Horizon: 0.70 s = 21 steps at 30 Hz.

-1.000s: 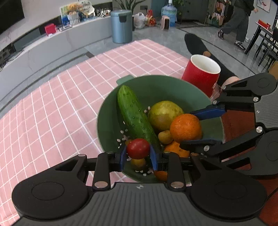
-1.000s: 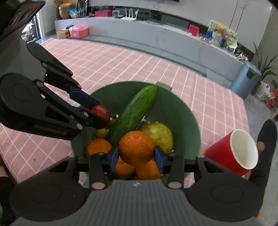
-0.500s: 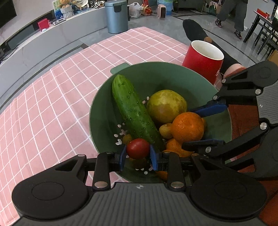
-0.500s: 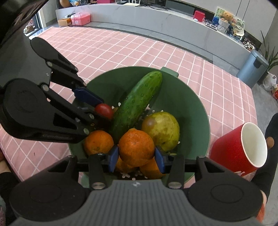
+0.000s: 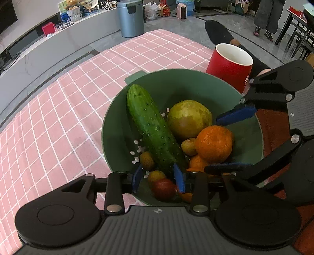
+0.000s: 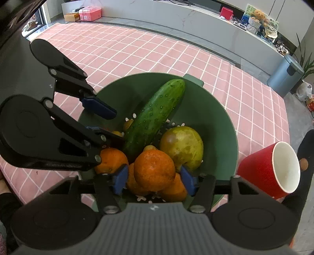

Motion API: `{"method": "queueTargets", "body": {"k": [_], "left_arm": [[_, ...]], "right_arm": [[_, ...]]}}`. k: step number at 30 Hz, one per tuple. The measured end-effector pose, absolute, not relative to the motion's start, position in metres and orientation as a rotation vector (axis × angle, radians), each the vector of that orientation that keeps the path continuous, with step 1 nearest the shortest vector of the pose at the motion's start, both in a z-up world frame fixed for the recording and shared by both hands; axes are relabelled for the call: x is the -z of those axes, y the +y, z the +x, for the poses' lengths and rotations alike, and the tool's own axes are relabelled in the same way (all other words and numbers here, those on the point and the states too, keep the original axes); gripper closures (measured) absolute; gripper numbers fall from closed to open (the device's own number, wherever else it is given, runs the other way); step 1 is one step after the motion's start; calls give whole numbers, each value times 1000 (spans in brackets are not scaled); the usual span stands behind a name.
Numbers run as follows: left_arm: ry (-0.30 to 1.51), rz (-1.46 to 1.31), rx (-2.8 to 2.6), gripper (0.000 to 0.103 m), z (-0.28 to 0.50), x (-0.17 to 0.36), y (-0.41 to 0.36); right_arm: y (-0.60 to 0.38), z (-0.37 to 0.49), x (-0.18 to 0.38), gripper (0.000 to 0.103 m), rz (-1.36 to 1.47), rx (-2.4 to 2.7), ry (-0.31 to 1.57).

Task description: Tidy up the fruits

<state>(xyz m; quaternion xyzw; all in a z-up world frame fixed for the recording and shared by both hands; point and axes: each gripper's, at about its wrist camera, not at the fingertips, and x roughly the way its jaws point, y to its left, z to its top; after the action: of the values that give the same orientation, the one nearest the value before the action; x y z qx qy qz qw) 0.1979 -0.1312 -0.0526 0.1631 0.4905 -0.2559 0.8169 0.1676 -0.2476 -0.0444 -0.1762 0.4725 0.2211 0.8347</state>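
Observation:
A green bowl (image 5: 196, 82) (image 6: 219, 121) holds a cucumber (image 5: 151, 127) (image 6: 155, 115), a green pear (image 5: 188, 117) (image 6: 181, 147), several oranges and small yellow-green fruits. My left gripper (image 5: 158, 177) is open over the bowl's near rim; a red tomato (image 5: 163, 189) lies loose in the bowl below its blue fingers. My right gripper (image 6: 154, 178) is open, its pads a little apart from the top orange (image 6: 154, 169) (image 5: 214, 144), which rests on the pile.
A red cup (image 5: 229, 64) (image 6: 270, 170) stands just beyond the bowl's right side. A pink checked tablecloth (image 5: 58, 121) covers the table. A grey bin (image 5: 130, 18) stands on the floor beyond it.
Both grippers have lowered to the bowl and opened. The tomato has dropped from the left gripper into the bowl. The orange has been let go onto the pile.

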Motion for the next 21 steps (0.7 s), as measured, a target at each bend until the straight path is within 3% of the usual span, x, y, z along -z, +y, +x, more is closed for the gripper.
{"method": "queueTargets", "body": {"k": [2,13,21], "left_arm": [[1037,344,546,46,197,48,-130],[960,302,553,42,182,4,-108],[817,270,469,39,151,-54,-72]], "right_arm": [[-246,167,41,35,-385,-473,1005],[-234,167,15,18,-371,-451,1046],[-215,141,-30,9,-435,-419,945]]}}
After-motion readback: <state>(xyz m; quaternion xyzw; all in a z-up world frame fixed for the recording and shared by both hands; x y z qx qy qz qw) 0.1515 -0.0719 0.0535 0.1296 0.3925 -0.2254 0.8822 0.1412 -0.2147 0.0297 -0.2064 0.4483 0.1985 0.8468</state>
